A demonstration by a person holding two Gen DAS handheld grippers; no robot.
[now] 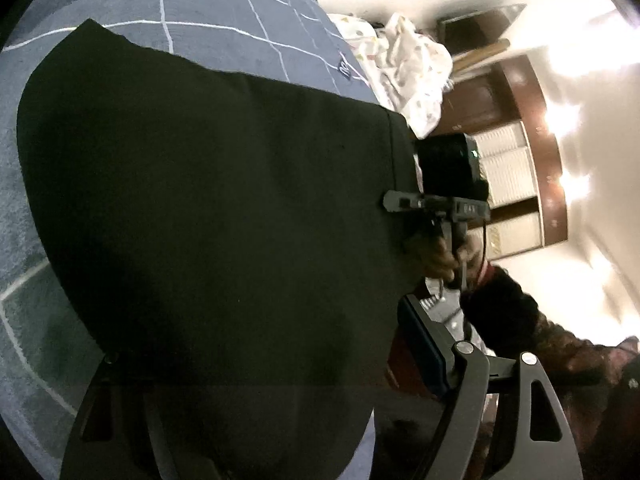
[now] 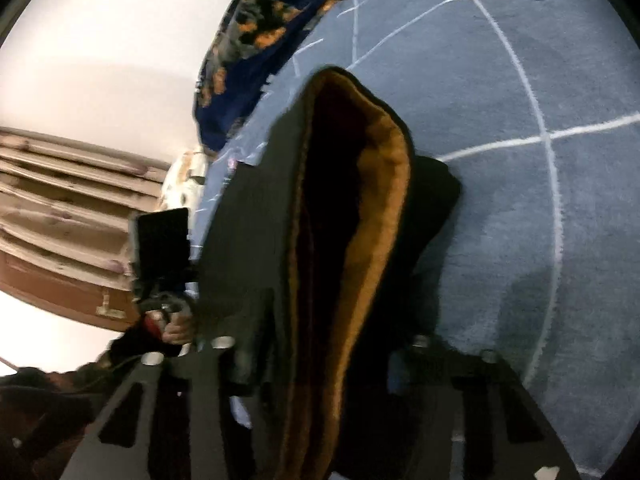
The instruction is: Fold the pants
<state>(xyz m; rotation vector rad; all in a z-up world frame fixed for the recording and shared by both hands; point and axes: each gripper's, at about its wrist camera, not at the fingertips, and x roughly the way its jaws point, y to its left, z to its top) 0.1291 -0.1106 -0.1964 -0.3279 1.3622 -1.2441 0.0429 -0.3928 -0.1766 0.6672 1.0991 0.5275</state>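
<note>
The black pants (image 1: 216, 208) hang lifted in front of the grey-blue blanket (image 1: 224, 4) with white lines. In the left wrist view the cloth covers my left gripper (image 1: 276, 364); only its right finger (image 1: 420, 344) shows, pressed against the cloth edge. The right gripper (image 1: 404, 202) is at the pants' far edge. In the right wrist view the pants (image 2: 256, 248) show an orange-brown fleece lining (image 2: 372, 208), opening upward. My right gripper (image 2: 320, 364) is shut on this fabric. The left gripper's body (image 2: 162, 240) and a hand are at the left.
A white patterned cloth (image 1: 412, 68) lies bunched at the blanket's far edge. A dark blue floral quilt (image 2: 256, 36) lies on the blanket (image 2: 520, 200). Brown wooden furniture (image 1: 520, 152) and white walls stand behind.
</note>
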